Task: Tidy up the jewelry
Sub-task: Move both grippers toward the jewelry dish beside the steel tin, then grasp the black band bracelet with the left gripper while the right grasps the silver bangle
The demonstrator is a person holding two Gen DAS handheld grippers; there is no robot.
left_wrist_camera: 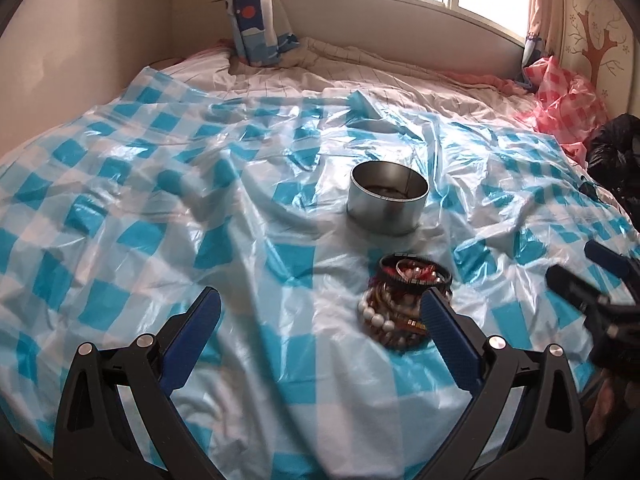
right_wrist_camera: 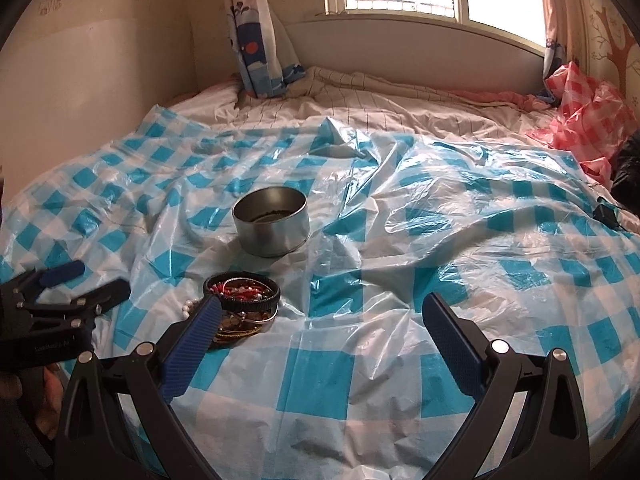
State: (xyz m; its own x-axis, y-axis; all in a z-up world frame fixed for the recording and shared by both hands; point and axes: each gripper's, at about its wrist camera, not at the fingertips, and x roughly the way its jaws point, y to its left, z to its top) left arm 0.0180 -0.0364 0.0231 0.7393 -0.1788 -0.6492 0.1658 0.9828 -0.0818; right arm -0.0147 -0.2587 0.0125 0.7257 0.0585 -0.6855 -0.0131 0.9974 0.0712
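The round tin (left_wrist_camera: 388, 196) stands upright on the bed's blue checked plastic sheet (left_wrist_camera: 160, 208), its open mouth up. The pile of bracelets (left_wrist_camera: 404, 296) lies flat just in front of it. My left hand-held gripper (left_wrist_camera: 320, 312) is wide open and holds nothing; one finger (left_wrist_camera: 444, 328) covers the pile's edge. My right hand-held gripper (right_wrist_camera: 320, 320) is wide open and empty too. Only the right view shows a small black plug (right_wrist_camera: 606, 214).
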